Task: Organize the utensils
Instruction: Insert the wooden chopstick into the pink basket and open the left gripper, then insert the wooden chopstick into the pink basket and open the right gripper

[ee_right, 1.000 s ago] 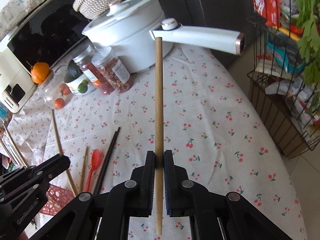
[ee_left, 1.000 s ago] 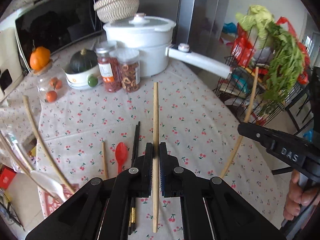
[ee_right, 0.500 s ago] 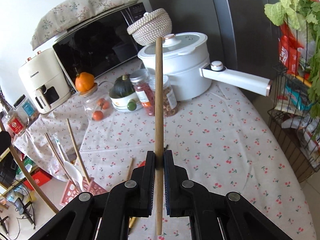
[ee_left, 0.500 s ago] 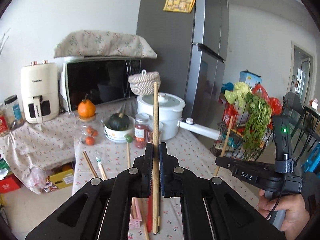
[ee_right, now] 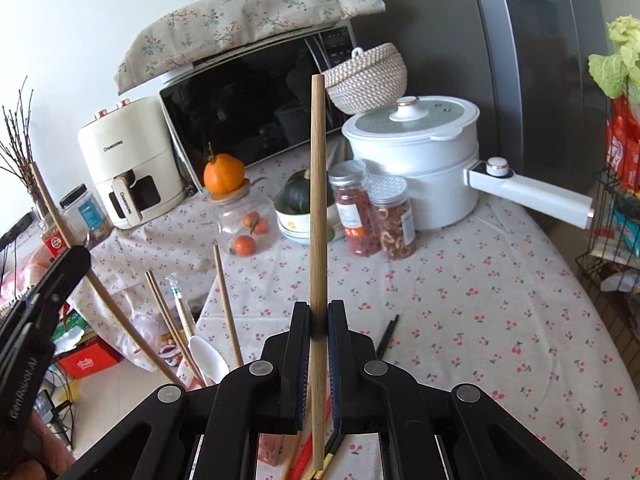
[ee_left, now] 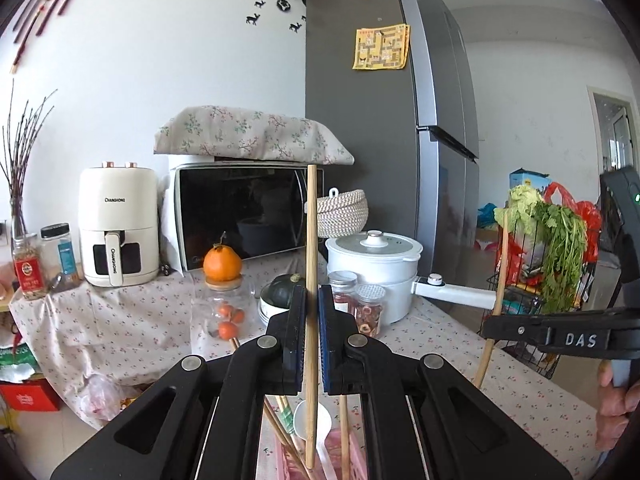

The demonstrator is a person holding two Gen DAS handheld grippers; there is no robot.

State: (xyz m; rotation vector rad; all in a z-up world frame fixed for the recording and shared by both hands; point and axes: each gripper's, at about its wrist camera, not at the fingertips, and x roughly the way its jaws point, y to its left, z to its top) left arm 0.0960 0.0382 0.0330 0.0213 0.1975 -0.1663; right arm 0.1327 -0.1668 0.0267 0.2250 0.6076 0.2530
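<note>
Home kitchen: fridge (ee_left: 384, 128), microwave (ee_left: 244, 216), cooking pot (ee_right: 416, 168)

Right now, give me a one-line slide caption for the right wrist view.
Right gripper shut on a wooden chopstick above the cherry-print tablecloth, white pot behind.

left tool (ee_left: 311, 316) clamped shut, right tool (ee_right: 319, 322) likewise — both raised

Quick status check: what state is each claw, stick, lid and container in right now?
Left claw: shut on a wooden chopstick, held upright.
Right claw: shut on another wooden chopstick.
White pot: lid on.
Two spice jars: capped.
Pink basket: holding a white spoon and sticks.
</note>
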